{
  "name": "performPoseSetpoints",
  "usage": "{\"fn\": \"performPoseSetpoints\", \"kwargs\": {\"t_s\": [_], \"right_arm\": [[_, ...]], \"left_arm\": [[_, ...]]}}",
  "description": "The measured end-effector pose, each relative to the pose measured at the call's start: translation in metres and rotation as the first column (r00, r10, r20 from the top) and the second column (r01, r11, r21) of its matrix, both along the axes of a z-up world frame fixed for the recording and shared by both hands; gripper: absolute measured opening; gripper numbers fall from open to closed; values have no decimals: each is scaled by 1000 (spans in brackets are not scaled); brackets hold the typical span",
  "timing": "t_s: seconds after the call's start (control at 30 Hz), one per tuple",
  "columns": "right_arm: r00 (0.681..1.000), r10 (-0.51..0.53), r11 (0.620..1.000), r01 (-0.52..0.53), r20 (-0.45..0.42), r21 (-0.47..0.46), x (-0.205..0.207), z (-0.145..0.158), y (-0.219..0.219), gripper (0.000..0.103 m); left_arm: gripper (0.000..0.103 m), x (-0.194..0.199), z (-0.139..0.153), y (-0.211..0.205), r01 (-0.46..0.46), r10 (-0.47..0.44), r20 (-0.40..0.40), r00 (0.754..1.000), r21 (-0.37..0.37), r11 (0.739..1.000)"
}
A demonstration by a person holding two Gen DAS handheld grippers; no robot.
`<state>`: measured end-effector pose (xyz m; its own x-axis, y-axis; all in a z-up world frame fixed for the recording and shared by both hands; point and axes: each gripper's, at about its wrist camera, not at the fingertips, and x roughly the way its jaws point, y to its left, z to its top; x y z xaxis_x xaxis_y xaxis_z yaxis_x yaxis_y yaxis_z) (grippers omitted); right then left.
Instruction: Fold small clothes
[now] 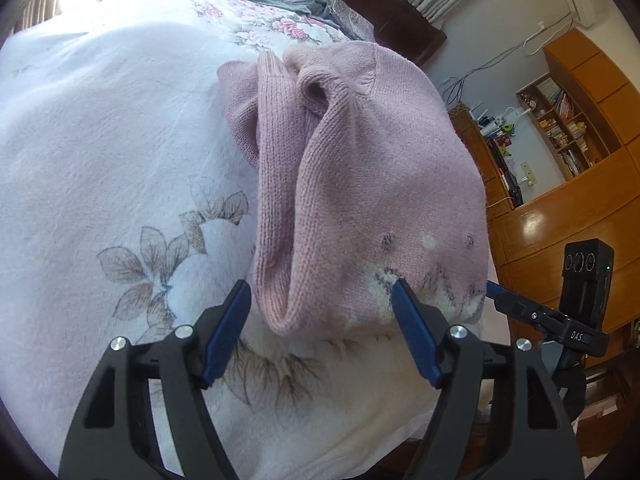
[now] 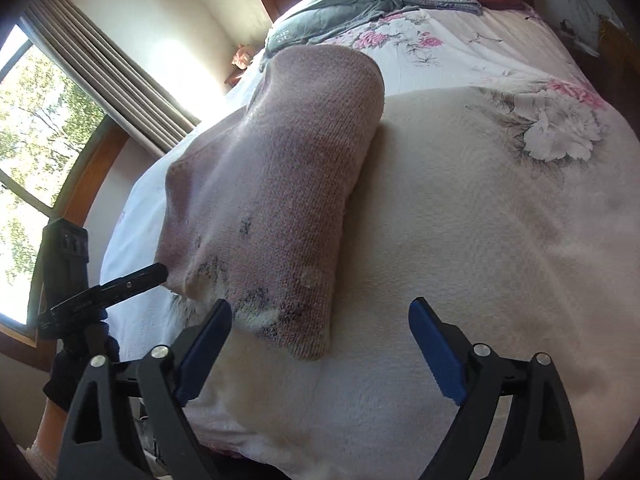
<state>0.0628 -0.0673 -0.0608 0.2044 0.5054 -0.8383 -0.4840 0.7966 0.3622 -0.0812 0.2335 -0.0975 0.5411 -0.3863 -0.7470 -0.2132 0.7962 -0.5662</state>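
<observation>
A pink knitted garment [image 1: 360,184] lies in a long bundle on a bed covered by a pale floral blanket [image 1: 100,160]. In the left wrist view it runs away from the camera, with a ribbed sleeve [image 1: 276,200] folded lengthwise along its left side and a white, dark-flecked pattern near its closest end.

The left gripper [image 1: 320,296] sits at that near end with its jaws spread wide and nothing between them. The tip of its right blue finger [image 1: 412,328] touches or overlaps the patterned hem, while its left finger stands just beside the sleeve's rounded end, over the blanket.

In the right wrist view the same garment [image 2: 280,184] lies ahead and to the left of the right gripper [image 2: 320,312], whose jaws are also wide apart and empty. Its left finger [image 2: 204,344] is just beside the garment's near corner; whether it touches cannot be told. Its right finger stands well apart from the knit, over bare blanket [image 2: 480,220].

Each view shows the other gripper at the garment's near end, seen side-on. A grey folded cloth [image 2: 332,12] lies far up the bed, near the headboard.
</observation>
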Motion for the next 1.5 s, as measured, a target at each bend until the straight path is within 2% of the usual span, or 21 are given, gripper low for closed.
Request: {"fn": "performPoseSetpoints", "kwargs": {"t_s": [0.03, 0.2, 0.27, 0.43, 0.63, 0.83, 1.1, 1.33, 1.5], "right_arm": [[1000, -17, 999, 17, 13, -32, -2, 4, 2, 99], [989, -65, 975, 91, 134, -203, -9, 24, 12, 99], [980, -57, 966, 103, 190, -239, -15, 38, 11, 99], [975, -63, 979, 102, 213, -178, -20, 61, 10, 99], [969, -65, 978, 109, 239, -176, -31, 77, 15, 99], [964, -76, 977, 122, 254, -173, -36, 85, 16, 99], [946, -73, 966, 146, 316, -213, -47, 96, 21, 99], [951, -81, 971, 144, 297, -194, -48, 99, 19, 99], [958, -81, 983, 123, 274, -139, -49, 101, 17, 99]], "left_arm": [[79, -2, 7, -1, -7, 7, -1, 1000, 15, 1000], [83, -3, 39, -17, -46, 47, -17, 999, 63, 997], [83, -5, 53, -25, -54, 54, -3, 999, 82, 995], [87, -12, 78, -40, -66, 65, 12, 998, 179, 982], [88, -21, 94, -46, -71, 69, 18, 997, 221, 973], [88, -33, 101, -46, -89, 87, 22, 996, 245, 965], [89, -35, 113, -52, -82, 75, 37, 997, 263, 961], [89, -34, 117, -57, -56, 47, 40, 998, 262, 963], [90, -34, 117, -59, -46, 37, 40, 999, 262, 964]]}}
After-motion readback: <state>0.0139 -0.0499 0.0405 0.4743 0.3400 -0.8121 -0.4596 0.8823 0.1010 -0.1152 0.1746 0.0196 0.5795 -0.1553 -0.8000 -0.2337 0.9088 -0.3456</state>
